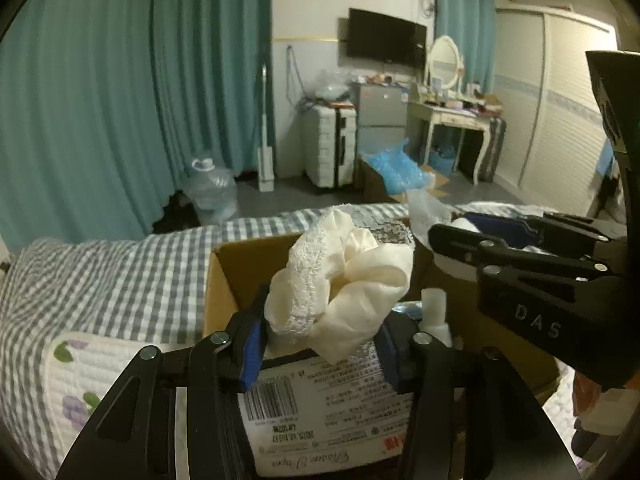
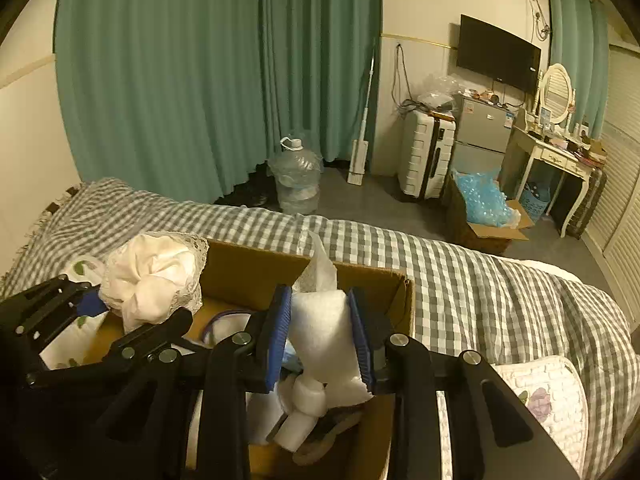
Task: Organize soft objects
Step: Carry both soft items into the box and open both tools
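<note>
My left gripper (image 1: 320, 344) is shut on a cream lace-trimmed cloth (image 1: 340, 276), held above an open cardboard box (image 1: 224, 276) on the bed; the cloth also shows in the right wrist view (image 2: 156, 272). My right gripper (image 2: 320, 340) is shut on a white foam wrap (image 2: 324, 332) over the same box (image 2: 256, 272). The right gripper appears in the left wrist view (image 1: 460, 240) just right of the cloth. The box holds white tubes (image 2: 304, 412) and a labelled package (image 1: 320, 400).
The box sits on a grey checked bedspread (image 2: 460, 280). A floral quilted pillow (image 1: 80, 384) lies left of the box, another pillow (image 2: 548, 396) on its right. Beyond the bed are a water jug (image 2: 298, 178), suitcase (image 2: 426, 156), a box of blue bags (image 2: 484, 204) and a dressing table (image 2: 560, 160).
</note>
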Demonstrator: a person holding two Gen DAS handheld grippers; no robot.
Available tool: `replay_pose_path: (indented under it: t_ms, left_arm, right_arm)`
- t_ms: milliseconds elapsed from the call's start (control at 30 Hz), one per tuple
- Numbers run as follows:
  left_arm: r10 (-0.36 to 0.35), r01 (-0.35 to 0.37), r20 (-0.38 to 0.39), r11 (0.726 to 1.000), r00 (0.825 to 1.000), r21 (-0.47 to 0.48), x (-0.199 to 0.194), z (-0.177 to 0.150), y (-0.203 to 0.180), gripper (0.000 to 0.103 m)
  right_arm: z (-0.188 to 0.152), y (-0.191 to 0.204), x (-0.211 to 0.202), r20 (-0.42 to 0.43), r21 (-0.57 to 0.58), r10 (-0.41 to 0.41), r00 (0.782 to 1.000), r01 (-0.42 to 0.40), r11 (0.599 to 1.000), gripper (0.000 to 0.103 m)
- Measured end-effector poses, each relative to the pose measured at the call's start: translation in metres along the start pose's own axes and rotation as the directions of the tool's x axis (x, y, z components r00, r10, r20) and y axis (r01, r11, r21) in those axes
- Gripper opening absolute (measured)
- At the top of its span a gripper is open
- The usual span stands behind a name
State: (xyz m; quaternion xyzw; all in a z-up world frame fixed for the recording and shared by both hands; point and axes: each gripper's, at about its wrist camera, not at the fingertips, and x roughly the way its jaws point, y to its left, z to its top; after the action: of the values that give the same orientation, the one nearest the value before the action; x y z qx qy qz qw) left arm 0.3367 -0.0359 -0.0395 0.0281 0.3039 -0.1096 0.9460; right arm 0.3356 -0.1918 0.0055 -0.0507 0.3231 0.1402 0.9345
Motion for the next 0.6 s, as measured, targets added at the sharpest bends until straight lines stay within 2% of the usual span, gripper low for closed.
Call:
replay_pose_path:
  t_ms: [33,67,100,133,167,267,367,533,600]
  left_arm:
    - [-0.004,0.004,0.000,1.000,1.000,0.005,-0.001,0.002,-0.002,0.048]
    - [-0.003,0.003,-0.001,1.000,1.000,0.009,-0.002,0.005,-0.004,0.058]
    - [0.010,-0.010,0.001,1.000,1.000,0.016,-0.004,0.008,-0.007,0.066]
    - [0.029,-0.030,0.010,0.999,1.000,0.021,-0.008,0.010,-0.009,0.079]
    - [0.045,-0.046,0.023,0.999,0.999,0.026,-0.011,0.011,-0.010,0.083]
    - [0.100,-0.103,0.046,0.993,0.994,0.053,-0.029,0.018,-0.014,0.083]
    - [0.104,-0.108,0.072,0.993,0.992,0.045,-0.060,0.030,-0.016,0.083]
    - [0.090,-0.092,0.181,0.996,0.979,0.005,-0.146,0.053,-0.018,0.083]
    - [0.087,-0.092,0.256,0.996,0.963,0.004,-0.197,0.061,-0.023,0.083]
  right_arm:
    - [0.000,-0.001,0.003,0.001,0.000,-0.001,1.000,0.001,1.000,0.042]
    - [0.000,-0.002,0.004,0.001,0.003,-0.002,1.000,0.002,1.000,0.062]
    - [0.000,-0.003,0.003,0.005,0.009,-0.002,1.000,0.002,1.000,0.073]
    - [0.000,-0.005,-0.002,0.021,0.020,-0.004,1.000,0.004,1.000,0.074]
    - [0.003,-0.007,-0.008,0.035,0.032,-0.009,0.999,0.008,0.999,0.074]
    - [0.012,-0.016,-0.030,0.048,0.056,-0.019,0.999,0.016,0.998,0.074]
    - [0.025,-0.023,-0.069,0.074,0.060,-0.046,0.996,0.042,0.997,0.074]
    - [0.047,-0.023,-0.164,0.165,0.043,-0.088,0.982,0.082,0.996,0.080]
    - [0.052,-0.019,-0.209,0.212,0.037,-0.104,0.972,0.098,0.994,0.081]
